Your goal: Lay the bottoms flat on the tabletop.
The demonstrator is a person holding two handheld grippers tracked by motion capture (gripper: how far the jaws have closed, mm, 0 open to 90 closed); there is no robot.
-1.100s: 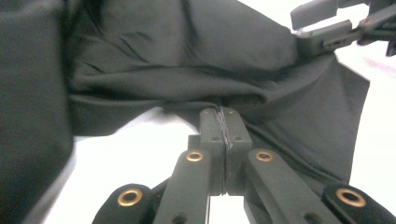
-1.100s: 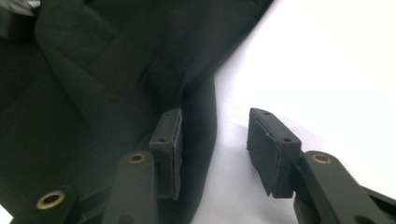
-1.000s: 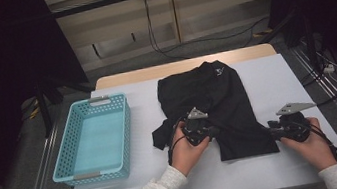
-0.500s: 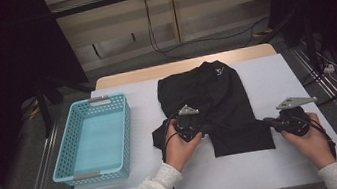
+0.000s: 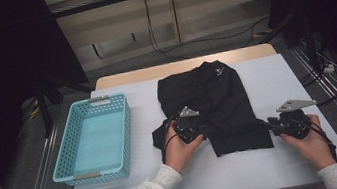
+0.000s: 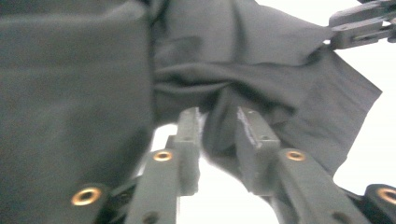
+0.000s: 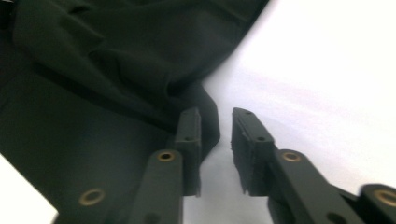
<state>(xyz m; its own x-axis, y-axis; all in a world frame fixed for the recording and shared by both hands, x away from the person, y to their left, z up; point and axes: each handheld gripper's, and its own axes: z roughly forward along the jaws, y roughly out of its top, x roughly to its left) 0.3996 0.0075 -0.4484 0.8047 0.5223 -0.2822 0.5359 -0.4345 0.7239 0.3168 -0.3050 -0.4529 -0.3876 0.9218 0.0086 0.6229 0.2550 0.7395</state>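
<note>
High view looks down; 2 gripper views, close, share the black garment [image 5: 219, 107].

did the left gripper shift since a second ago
Yes, slightly: the left gripper has moved a little toward the blue basket; its jaws have just been opening, cloth between them.

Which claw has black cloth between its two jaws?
The left claw: a fold of the black cloth garment sits between its jaws. The right claw shows white table.

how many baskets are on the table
1. A blue basket stands on the left part of the white table, left of the black garment and apart from it.
</note>
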